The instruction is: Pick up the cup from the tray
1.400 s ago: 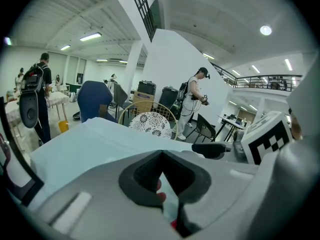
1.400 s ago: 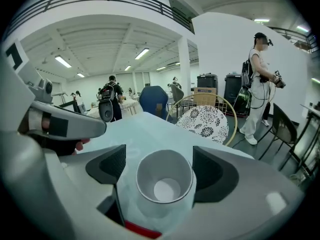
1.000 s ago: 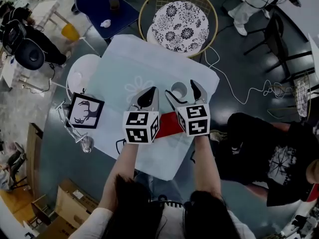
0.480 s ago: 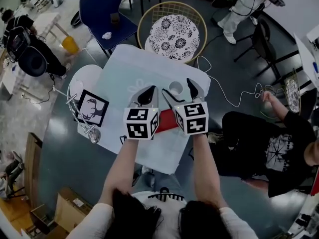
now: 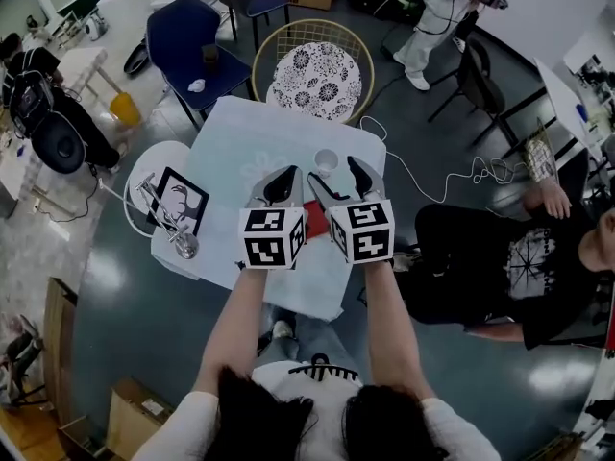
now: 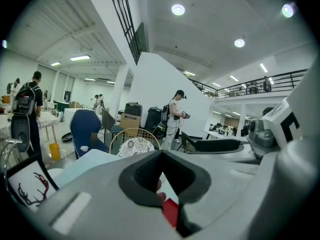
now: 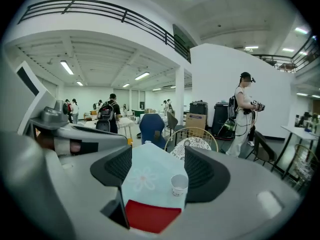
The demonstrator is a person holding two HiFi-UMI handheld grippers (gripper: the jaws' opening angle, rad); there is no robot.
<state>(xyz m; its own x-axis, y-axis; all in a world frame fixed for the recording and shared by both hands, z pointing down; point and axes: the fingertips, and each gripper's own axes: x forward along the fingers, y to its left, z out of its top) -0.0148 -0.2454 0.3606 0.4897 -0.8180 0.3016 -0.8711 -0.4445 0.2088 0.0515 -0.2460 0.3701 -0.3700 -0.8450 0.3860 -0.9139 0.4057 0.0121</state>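
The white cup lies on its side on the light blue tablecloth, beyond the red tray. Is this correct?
No. The white cup stands upright, mouth up, as the right gripper view shows. It is indeed on the light blue tablecloth, beyond the red tray.

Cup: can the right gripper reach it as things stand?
Probably yes. The cup stands upright ahead of the right gripper, framed by its jaws, which have just been closing a little but are apart and grip nothing. Nothing blocks the way.
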